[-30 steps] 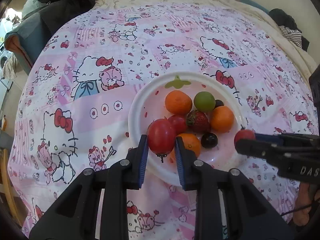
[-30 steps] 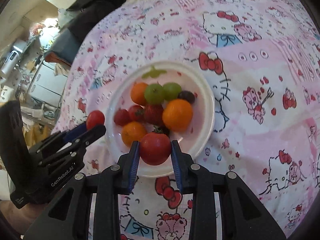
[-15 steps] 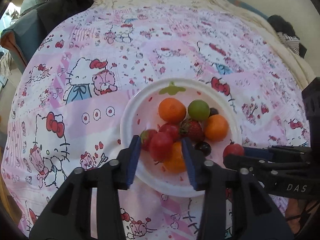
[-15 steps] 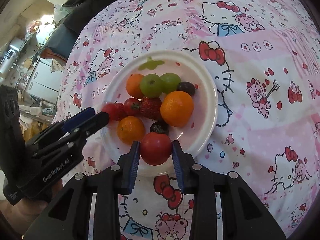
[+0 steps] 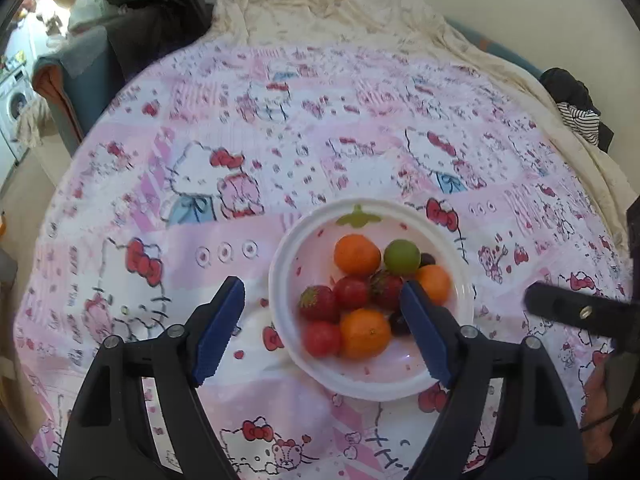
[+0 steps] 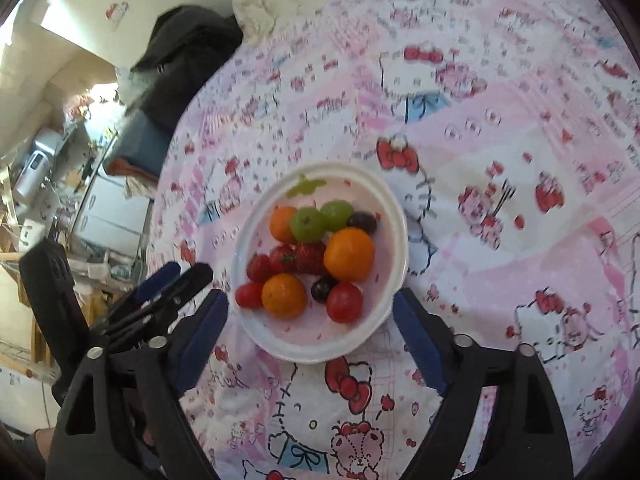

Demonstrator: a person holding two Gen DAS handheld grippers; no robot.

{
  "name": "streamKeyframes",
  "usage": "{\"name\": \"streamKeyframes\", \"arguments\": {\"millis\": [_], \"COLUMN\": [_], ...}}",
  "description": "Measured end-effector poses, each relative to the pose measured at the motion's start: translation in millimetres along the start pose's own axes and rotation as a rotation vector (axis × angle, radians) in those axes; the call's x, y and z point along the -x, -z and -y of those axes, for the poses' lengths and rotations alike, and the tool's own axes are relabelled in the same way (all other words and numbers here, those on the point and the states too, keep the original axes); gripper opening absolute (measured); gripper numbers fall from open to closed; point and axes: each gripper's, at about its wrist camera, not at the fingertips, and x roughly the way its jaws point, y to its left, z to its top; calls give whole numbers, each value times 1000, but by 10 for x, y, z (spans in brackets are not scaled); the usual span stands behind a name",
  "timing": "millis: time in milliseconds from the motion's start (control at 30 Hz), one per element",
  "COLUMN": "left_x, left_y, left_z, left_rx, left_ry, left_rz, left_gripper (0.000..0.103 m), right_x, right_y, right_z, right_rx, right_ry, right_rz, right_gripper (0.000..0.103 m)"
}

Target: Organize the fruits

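Observation:
A white plate (image 5: 280, 280) (image 6: 400, 240) on the pink cartoon bedspread holds several fruits: oranges (image 5: 357, 254), green ones (image 6: 308, 224), strawberries (image 5: 318, 303) and dark grapes (image 6: 323, 289). A small red tomato (image 5: 321, 338) lies at the plate's near-left edge, and a bigger tomato (image 6: 345, 302) lies loose near its front. My left gripper (image 5: 320, 285) hovers over the plate with its jaws opening and nothing pressed between them. My right gripper (image 6: 310, 299) also hangs above the plate, its jaws opening wide and holding nothing. Each gripper shows at the edge of the other's view.
The bedspread (image 5: 240, 140) covers a bed. A cream sheet (image 5: 340, 12) is bunched at the far end. Dark clothes (image 5: 152, 8) are piled at the far left and striped fabric (image 5: 580, 116) at the far right. Cluttered furniture (image 6: 60, 200) stands beyond the bed's left edge.
Both grippers were shut on red tomatoes. Both have let go, leaving the tomatoes on the plate. Their jaws have spread wide and both have drawn up and back.

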Motion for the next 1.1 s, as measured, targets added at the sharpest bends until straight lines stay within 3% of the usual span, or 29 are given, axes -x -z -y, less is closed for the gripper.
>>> {"name": "streamKeyframes", "arguments": {"millis": [367,433,533,700,1100], "left_x": [695,819,983,1144,1455], "left_y": [9,47,148,323,733], "left_z": [-35,-70,-150,-246,-124], "left_rx": [16,14,28,44,20], "left_ry": [-87,-83,-90,-108,-121], "left_rz": [161,172,174,156,239], "left_gripper": [79,92,101,102,103], "right_x": [594,688,815,954,1060], "right_y": [60,102,211,448,933], "right_z": [-196,-222,-263,-358,-544], "right_rx": [95,117,144,185,234], "right_ry": [65,61,81,150,224], "right_rz": [212,236,258,300,381], "right_gripper": [98,99,100,100,100]}}
